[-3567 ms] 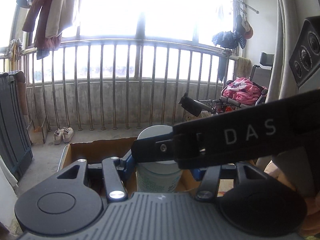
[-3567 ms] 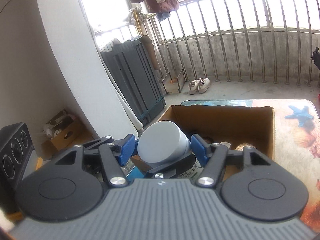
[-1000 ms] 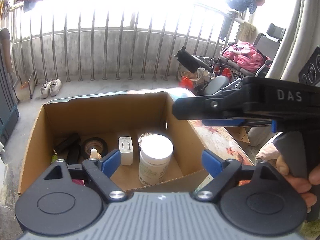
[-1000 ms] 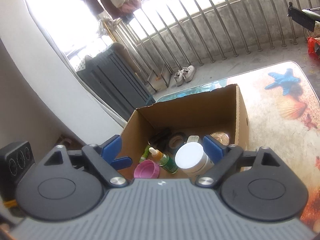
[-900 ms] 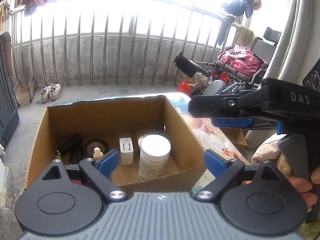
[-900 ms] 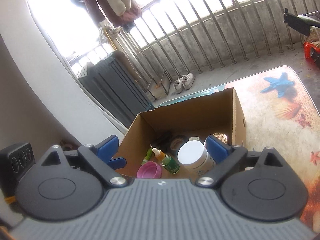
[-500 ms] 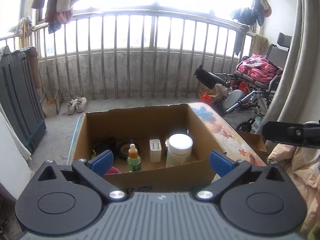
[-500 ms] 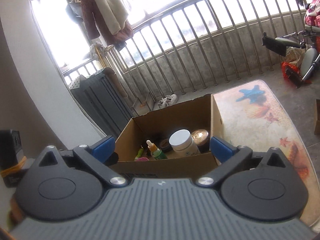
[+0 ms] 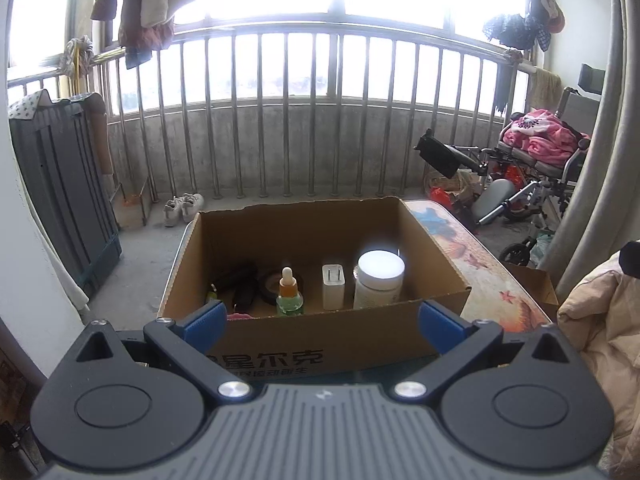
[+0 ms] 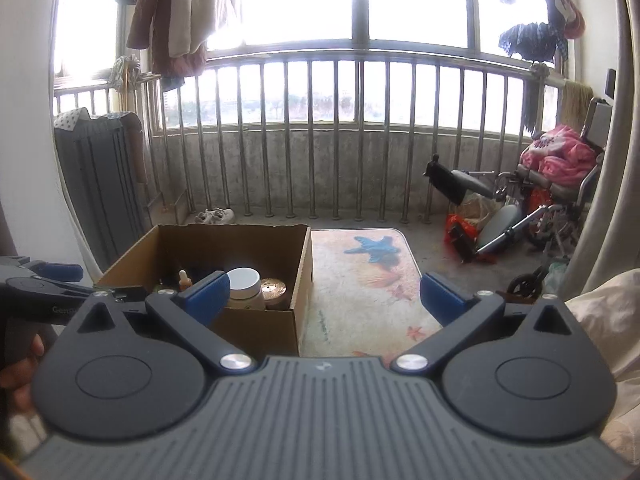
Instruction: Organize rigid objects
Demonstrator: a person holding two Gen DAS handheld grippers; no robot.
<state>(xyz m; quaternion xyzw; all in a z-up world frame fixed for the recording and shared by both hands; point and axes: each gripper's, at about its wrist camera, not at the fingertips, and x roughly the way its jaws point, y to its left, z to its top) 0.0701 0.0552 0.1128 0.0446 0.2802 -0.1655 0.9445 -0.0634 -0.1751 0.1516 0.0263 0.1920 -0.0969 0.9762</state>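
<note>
Cardboard box (image 9: 320, 340) holding white jar (image 9: 380, 280), charger (image 9: 333, 286), dropper bottle (image 9: 289, 292) — left gripper (image 9: 322, 326) and right gripper (image 10: 324, 294) spread, empty.

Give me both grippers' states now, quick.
Left gripper: open, holding nothing.
Right gripper: open, holding nothing.

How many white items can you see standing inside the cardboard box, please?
2: the white-lidded jar toward the right of the cardboard box, and a small white charger just left of it. Others may be hidden behind the near wall.
</note>
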